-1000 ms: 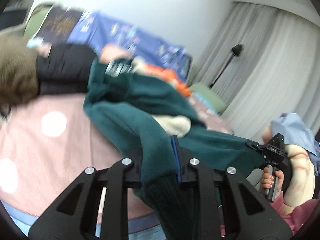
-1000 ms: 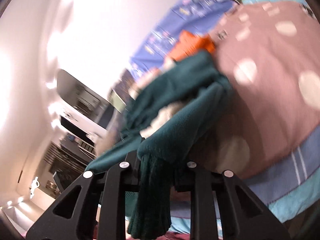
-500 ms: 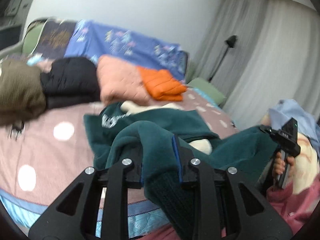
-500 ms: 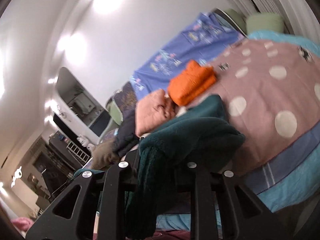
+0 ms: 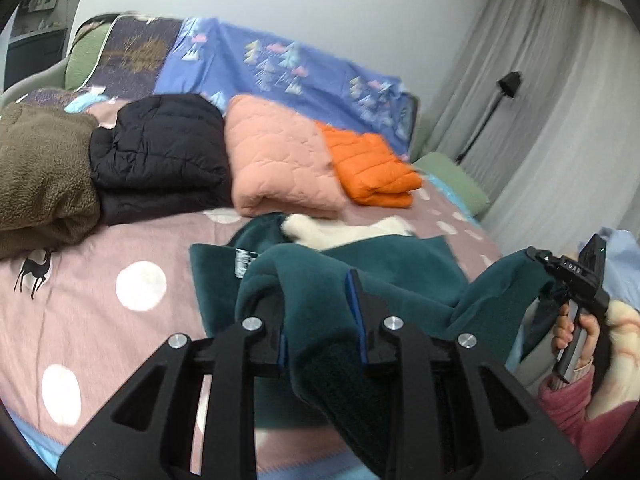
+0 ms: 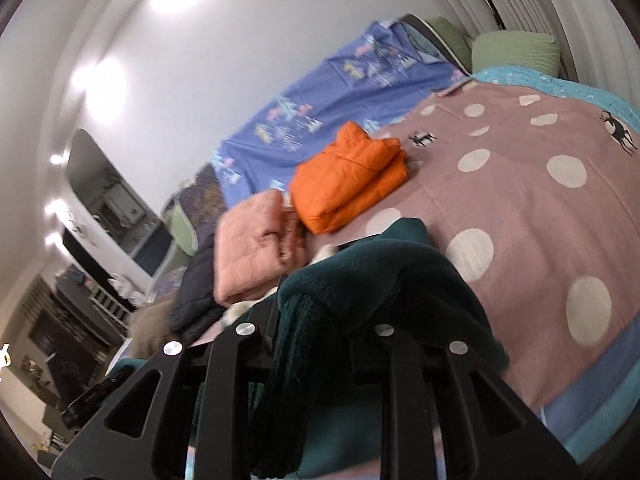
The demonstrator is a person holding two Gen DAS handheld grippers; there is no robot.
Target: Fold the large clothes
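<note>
A dark green fleece garment (image 5: 384,264) with a cream lining lies bunched on the pink dotted bedspread (image 5: 104,312). My left gripper (image 5: 320,320) is shut on one ribbed cuff end of it, the fabric bulging up between the fingers. In the right wrist view my right gripper (image 6: 320,328) is shut on another fold of the same green garment (image 6: 384,276), its knitted cuff hanging down between the fingers. The right gripper also shows at the right edge of the left wrist view, held by a hand (image 5: 576,332) in a pink sleeve, with green cloth stretched to it.
Folded clothes line the far side of the bed: a brown fleece (image 5: 40,176), a black puffer jacket (image 5: 160,156), a pink quilted piece (image 5: 280,160) and an orange puffer jacket (image 5: 372,168). A blue patterned sheet (image 5: 280,68) drapes behind. Curtains and a lamp stand (image 5: 492,112) sit at right.
Both grippers have pulled back toward the near edge of the bed with the green garment, which dropped from raised and hanging to lying lower on the bedspread. The folded stacks came into full view.
</note>
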